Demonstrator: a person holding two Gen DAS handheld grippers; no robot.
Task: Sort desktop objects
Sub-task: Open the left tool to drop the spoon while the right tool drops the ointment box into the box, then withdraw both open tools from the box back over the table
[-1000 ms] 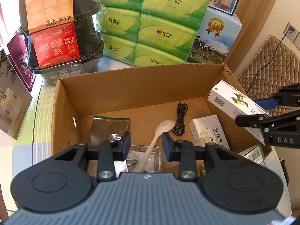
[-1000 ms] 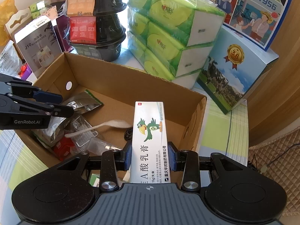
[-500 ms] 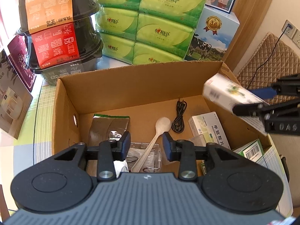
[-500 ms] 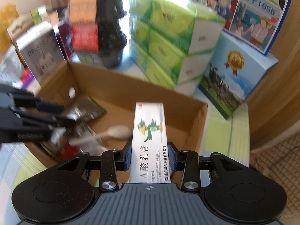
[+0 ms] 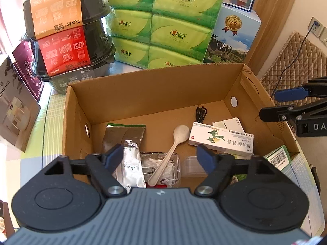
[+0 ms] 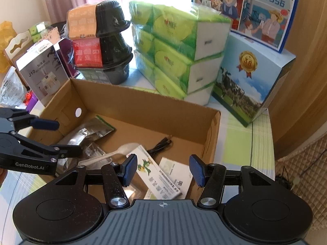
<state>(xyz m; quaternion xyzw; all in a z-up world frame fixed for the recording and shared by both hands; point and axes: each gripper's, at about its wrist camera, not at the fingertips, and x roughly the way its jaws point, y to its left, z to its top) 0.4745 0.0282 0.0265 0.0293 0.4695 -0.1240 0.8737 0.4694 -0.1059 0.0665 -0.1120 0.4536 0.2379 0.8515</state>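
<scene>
Our right claw has its two blue pads wide apart and holds nothing. Just under and ahead of it, the white ointment box with the green bird lies flat inside the cardboard box. Our left claw is wide apart too, with the plastic spoon lying just ahead of it. We think this drop is done. Next we need to find another thing on the desk outside the cardboard box.
</scene>
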